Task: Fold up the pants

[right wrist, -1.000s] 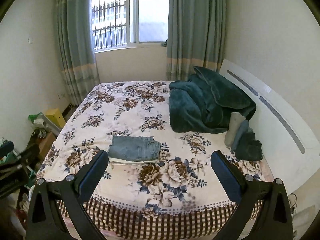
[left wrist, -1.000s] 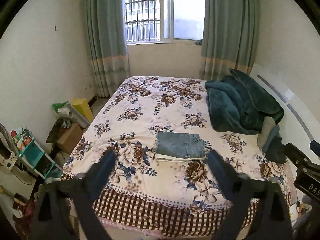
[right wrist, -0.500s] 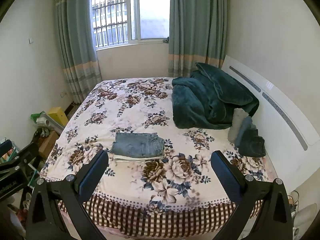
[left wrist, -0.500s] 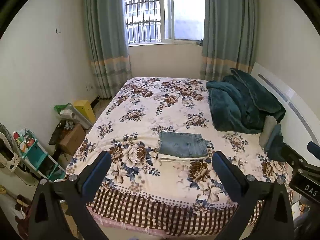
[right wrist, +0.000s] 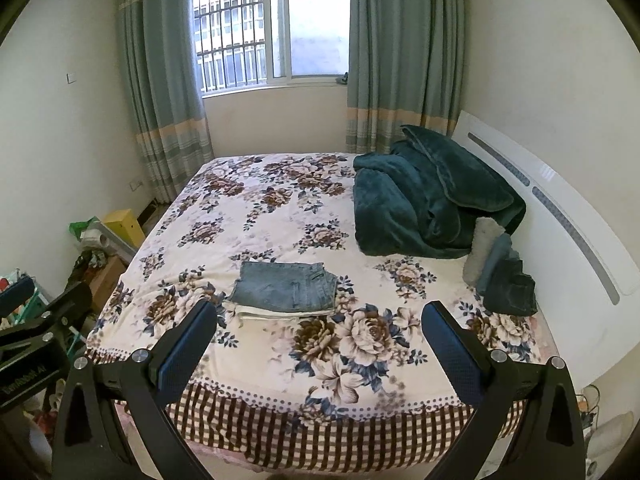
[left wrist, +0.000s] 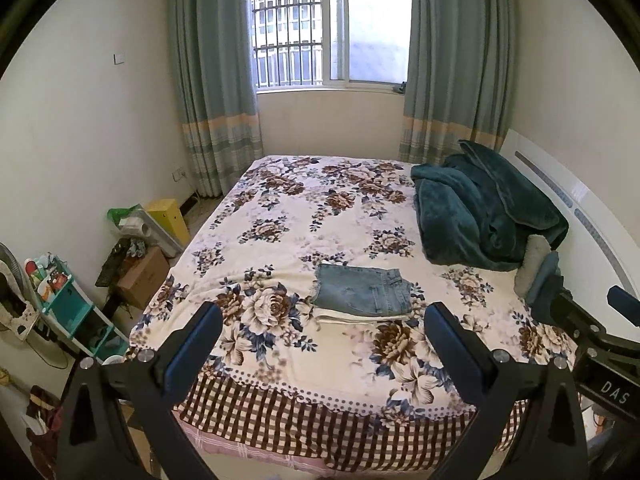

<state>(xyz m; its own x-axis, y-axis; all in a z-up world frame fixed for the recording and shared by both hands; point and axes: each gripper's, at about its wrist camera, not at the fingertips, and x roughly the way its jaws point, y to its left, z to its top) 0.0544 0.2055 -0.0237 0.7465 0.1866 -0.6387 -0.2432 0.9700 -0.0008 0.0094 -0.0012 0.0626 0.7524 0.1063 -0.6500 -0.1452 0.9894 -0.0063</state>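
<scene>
Folded blue denim pants (left wrist: 362, 290) lie flat on top of a folded cream garment (left wrist: 348, 316) near the front of the floral bed (left wrist: 304, 216). The same stack shows in the right wrist view (right wrist: 286, 286). My left gripper (left wrist: 320, 340) is open and empty, held back over the bed's front edge, well short of the pants. My right gripper (right wrist: 318, 338) is open and empty too, at about the same distance. The right gripper's body shows at the right edge of the left wrist view (left wrist: 592, 340).
A dark teal blanket (left wrist: 480, 212) is heaped at the right by the white headboard (left wrist: 560, 196), with small pillows (right wrist: 496, 268) beside it. Left of the bed stand a cardboard box (left wrist: 140, 276), a yellow box (left wrist: 168, 216) and a teal shelf (left wrist: 60, 300).
Both grippers have drawn a little back and up from the bed, so the view has shifted slightly. The pants stack has not moved. Both stay open.
</scene>
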